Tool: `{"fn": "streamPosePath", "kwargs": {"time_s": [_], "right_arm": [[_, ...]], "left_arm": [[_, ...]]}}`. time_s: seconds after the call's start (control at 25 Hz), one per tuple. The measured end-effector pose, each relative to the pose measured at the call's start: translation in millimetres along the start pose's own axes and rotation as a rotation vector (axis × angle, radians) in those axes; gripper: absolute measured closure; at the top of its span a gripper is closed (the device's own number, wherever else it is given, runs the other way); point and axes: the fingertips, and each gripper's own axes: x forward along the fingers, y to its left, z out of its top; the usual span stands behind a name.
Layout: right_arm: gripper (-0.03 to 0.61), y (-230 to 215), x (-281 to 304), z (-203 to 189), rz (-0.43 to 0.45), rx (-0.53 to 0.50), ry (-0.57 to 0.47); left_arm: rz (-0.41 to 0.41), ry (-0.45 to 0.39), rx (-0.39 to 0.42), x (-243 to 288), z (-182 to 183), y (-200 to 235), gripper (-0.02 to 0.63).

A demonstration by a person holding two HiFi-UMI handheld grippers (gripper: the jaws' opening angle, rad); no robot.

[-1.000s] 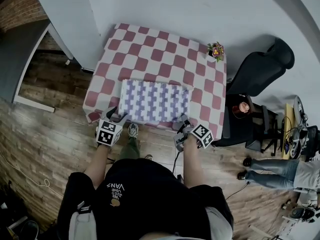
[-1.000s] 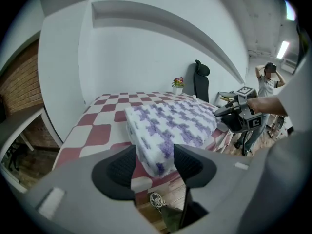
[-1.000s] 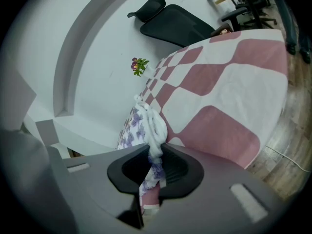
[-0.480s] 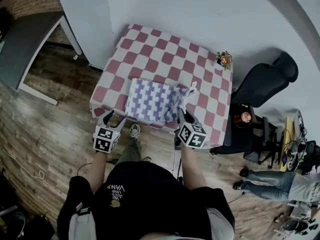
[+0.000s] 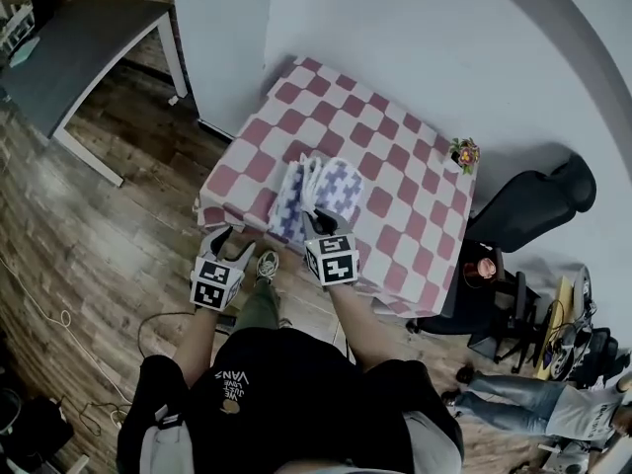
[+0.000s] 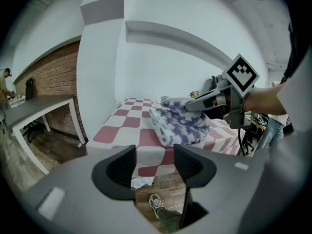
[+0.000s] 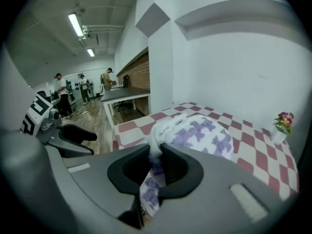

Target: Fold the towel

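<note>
Towel (image 5: 326, 188) lies bunched, half doubled, on the surface (image 5: 395, 166) by its near edge, long axis running away from that edge. Right gripper (image 5: 314, 219) is clamped on a raised towel corner there. Left gripper (image 5: 227, 243), jaws apart and empty, sits off that edge, farther away.
</note>
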Motion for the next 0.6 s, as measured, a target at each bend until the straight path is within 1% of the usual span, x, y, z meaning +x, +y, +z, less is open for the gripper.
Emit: {"fn": "streamPosePath", "kwargs": {"time_s": [0.2, 0.32, 0.36, 0.44, 0.52, 0.6], "right_arm": [[0.525, 37.4, 31.4, -21.2, 0.061, -0.153, 0.144], [0.504, 46.7, 41.0, -31.5, 0.084, -0.208, 0.188], [0.481, 50.8, 43.1, -35.3, 0.107, -0.211, 0.201], [0.410, 60.4, 45.6, -41.4, 0.160, -0.197, 0.218], [0.354, 68.0, 46.6, -43.4, 0.194, -0.187, 0.212], [0.322, 71.1, 44.0, -42.7, 0.210, -0.168, 0.198]], "left_arm": [[0.020, 0.003, -0.034, -13.9, -14.5, 9.2, 0.393], [0.005, 0.007, -0.030, -15.3, -19.1, 7.9, 0.393], [-0.004, 0.007, -0.026, -14.4, -19.0, 6.2, 0.393], [-0.021, -0.001, -0.014, -12.7, -15.5, 1.8, 0.393], [-0.035, -0.016, 0.002, -11.3, -9.7, -3.4, 0.393], [-0.051, -0.019, 0.021, -10.3, -4.1, -10.3, 0.393]]}}
